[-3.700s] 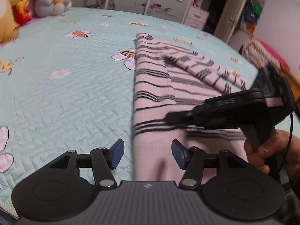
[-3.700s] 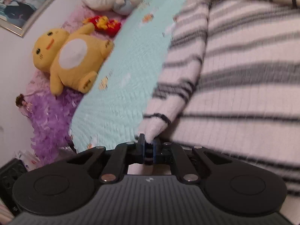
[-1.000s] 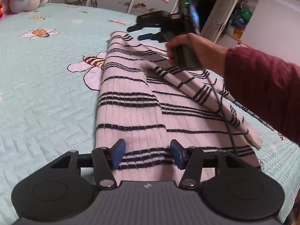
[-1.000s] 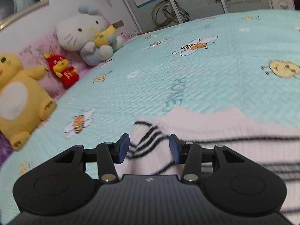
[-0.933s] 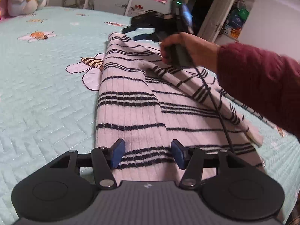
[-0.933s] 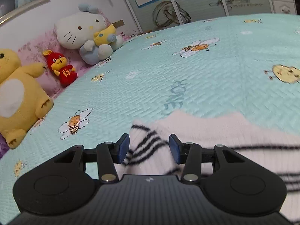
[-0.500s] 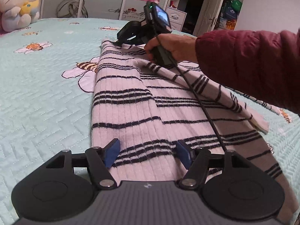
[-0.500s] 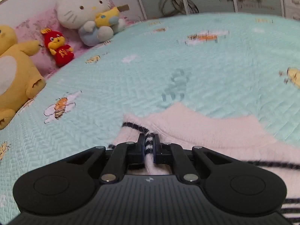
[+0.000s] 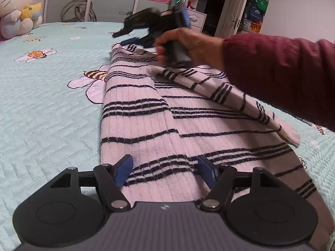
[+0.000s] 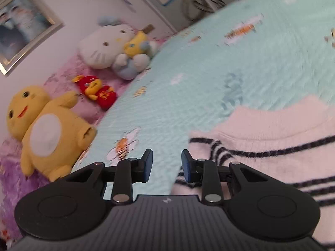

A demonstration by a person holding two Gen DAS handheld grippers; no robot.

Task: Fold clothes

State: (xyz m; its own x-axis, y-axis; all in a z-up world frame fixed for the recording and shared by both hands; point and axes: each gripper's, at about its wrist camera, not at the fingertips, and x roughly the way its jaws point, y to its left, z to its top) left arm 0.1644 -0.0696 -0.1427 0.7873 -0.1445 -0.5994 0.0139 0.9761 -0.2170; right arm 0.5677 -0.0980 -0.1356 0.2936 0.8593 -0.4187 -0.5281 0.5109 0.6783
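A: Where does the sweater lie?

B: Centre of the left wrist view, flat on the quilted mint bedspread. Long axis runs from the lower edge of the frame up toward the top centre. One sleeve is folded diagonally across the body toward the right.

A: Grippers?

B: Left gripper at the hem, lower centre; jaws have just been opening and stand apart, straddling the hem without pinching it. Right gripper at the far collar end; jaws have just opened, nothing between them, shoulder fabric just right of its right finger.

A: So which hand is nearer each end?

B: Left to hem, right to collar. My judgement: the next fold runs along that axis.

A: Material?

B: Ribbed knit, soft, pale pink with thin black stripes; likely limp and prone to sagging.
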